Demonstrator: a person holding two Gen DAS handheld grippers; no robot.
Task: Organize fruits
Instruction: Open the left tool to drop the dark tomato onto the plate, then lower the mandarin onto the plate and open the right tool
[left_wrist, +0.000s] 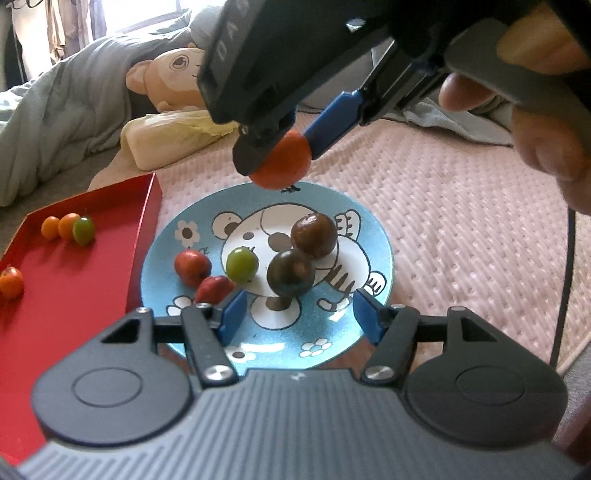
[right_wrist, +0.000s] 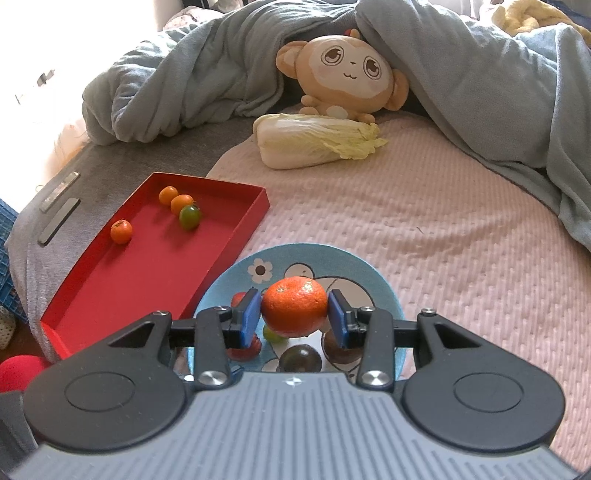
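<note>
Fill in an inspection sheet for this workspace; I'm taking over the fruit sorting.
Surface: pink quilted mat on a bed.
Job's things: blue plate holds two dark, two red, one green fruit; red tray holds three orange, one green.
Clutter: cabbage, plush toy.
Grippers: right hand-held gripper shut on mandarin above plate; left hand-held gripper open, empty.
Cables: black cable at right.
Surroundings: grey blanket.

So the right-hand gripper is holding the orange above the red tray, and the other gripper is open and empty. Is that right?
Not quite. The right gripper holds the orange above the blue plate, not the red tray, as the right wrist view shows. The left gripper is indeed open and empty.
</note>
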